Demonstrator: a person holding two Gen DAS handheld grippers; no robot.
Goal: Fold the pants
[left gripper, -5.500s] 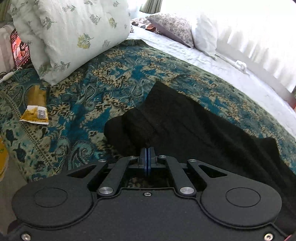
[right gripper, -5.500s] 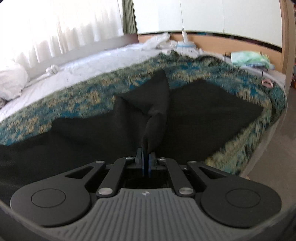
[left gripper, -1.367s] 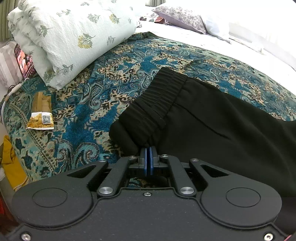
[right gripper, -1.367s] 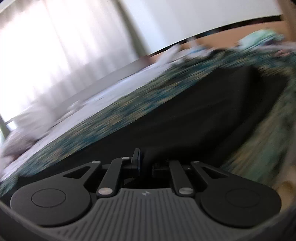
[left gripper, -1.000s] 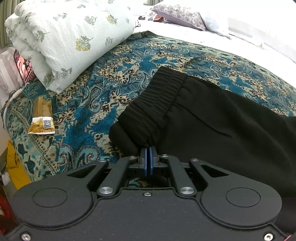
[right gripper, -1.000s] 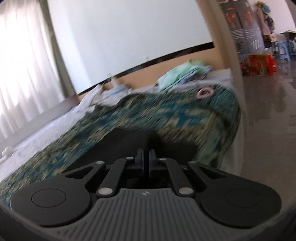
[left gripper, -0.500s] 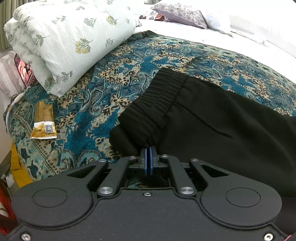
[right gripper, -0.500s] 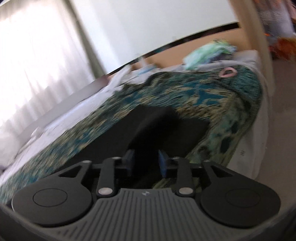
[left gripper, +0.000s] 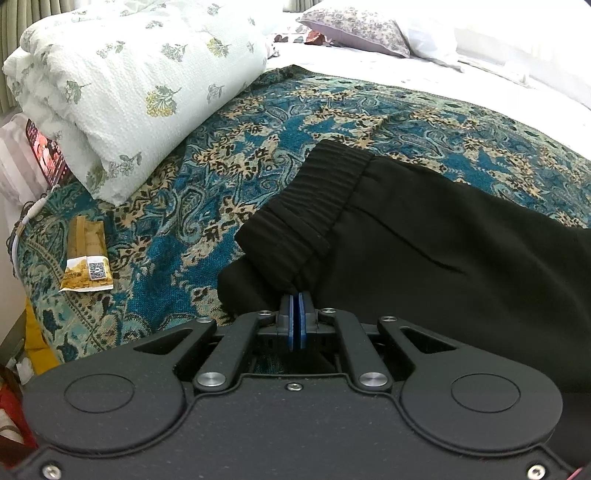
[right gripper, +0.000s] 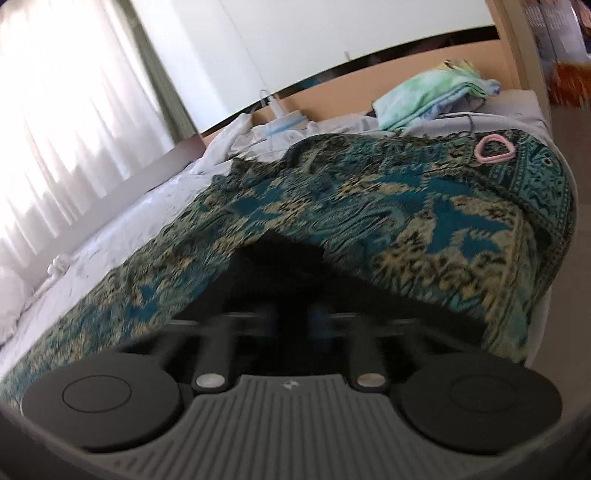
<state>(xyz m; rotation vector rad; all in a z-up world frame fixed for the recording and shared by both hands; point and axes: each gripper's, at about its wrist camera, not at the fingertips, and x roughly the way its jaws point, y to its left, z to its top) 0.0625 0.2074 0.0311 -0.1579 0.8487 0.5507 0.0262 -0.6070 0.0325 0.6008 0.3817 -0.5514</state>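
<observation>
- left gripper [left gripper: 295, 321]: clenched, blue pads pressed together on black fabric at the near end of the waistband [left gripper: 314, 206]
- black pants [left gripper: 443, 258]: lie flat on the teal paisley bedspread [left gripper: 221, 184], elastic waistband toward the left, legs running off to the right
- right gripper [right gripper: 294, 317]: frame blurred; jaws have just been closing, a gap shows between the 2 fingers
- pant leg end [right gripper: 280, 266]: dark fabric sits right in front of and under the right gripper's fingers; cannot tell whether any of it is between them
- folded floral quilt [left gripper: 129, 85]: on the bedspread, well apart from the pants, up left
- yellow packet [left gripper: 86, 266]: flat on the bedspread near its left edge, just below the quilt
- patterned pillow [left gripper: 358, 27]: on the white sheet beyond the bedspread
- pink ring [right gripper: 494, 148]: lies on the bedspread's far corner
- folded green cloth [right gripper: 424, 98]: on the bed end, past the ring
</observation>
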